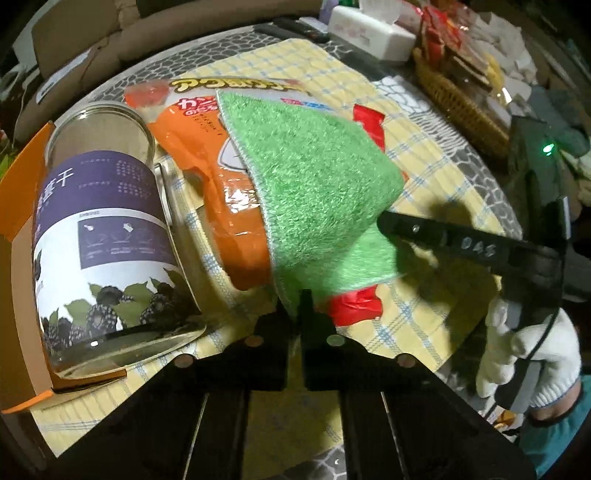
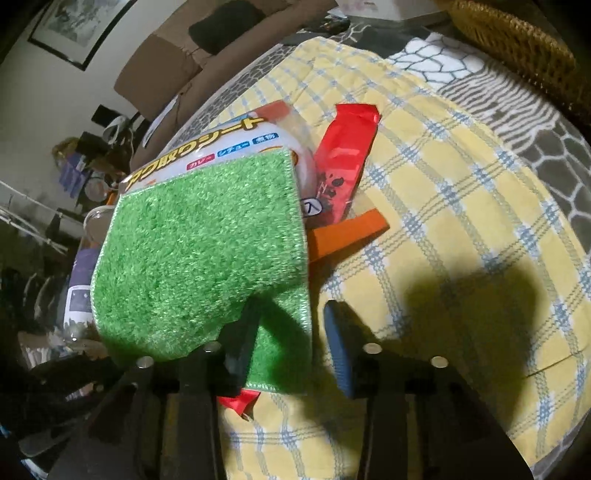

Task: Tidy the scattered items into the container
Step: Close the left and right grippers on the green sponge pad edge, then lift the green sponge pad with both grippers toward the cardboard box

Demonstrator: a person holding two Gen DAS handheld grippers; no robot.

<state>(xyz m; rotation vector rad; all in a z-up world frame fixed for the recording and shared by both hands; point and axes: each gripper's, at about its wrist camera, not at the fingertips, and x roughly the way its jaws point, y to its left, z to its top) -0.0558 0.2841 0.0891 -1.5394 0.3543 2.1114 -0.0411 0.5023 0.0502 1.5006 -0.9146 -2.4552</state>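
Observation:
A green fuzzy cloth lies tilted over an orange and white packet and a red wrapper on the yellow checked cloth. My left gripper is shut on the green cloth's near edge. An orange cardboard box at the left holds a glass jar lying on its side. In the right wrist view, my right gripper straddles a corner of the green cloth. A gap shows beside its blue pad, so it stands open. One of its black fingers reaches in from the right.
A wicker basket full of packets and a white tissue box stand at the back right. A white-gloved hand holds the right gripper. A brown sofa is beyond the table.

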